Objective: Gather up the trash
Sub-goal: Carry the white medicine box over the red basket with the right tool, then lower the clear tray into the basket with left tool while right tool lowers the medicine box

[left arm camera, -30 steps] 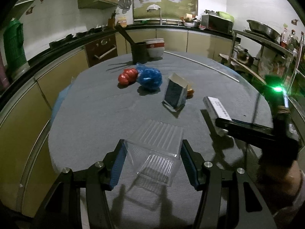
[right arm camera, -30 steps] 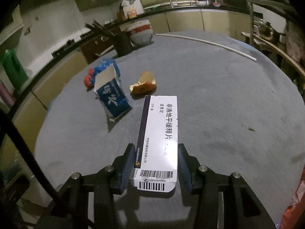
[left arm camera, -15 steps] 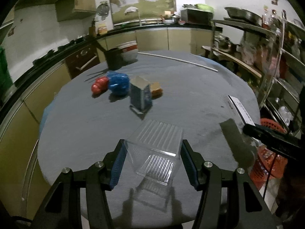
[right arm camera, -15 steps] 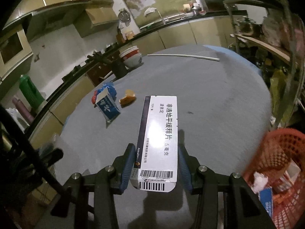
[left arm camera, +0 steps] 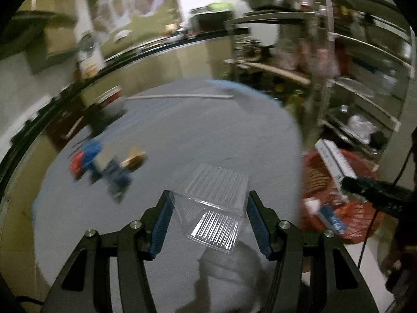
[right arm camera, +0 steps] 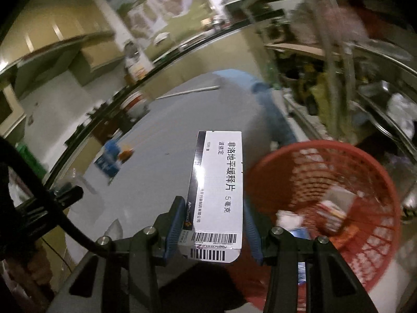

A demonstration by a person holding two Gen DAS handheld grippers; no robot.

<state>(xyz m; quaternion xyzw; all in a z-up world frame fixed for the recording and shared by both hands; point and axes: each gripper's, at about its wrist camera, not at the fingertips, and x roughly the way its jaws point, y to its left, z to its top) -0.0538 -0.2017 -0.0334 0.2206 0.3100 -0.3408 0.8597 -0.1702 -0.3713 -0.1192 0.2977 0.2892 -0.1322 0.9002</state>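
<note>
AstraZeneca medicine box [right arm camera: 221, 182], "5毫克"

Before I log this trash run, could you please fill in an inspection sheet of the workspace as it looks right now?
Surface: grey table, a thin white rod lying at its far side.
Job's things: clear plastic container; white medicine box; red basket beside the table, trash inside.
Clutter: blurred blue, red and orange items; bowl.
Tools: left tool shut on the container; right tool shut on the box.
Cables: black cable.
Surroundings: metal shelves, cabinets.
</note>
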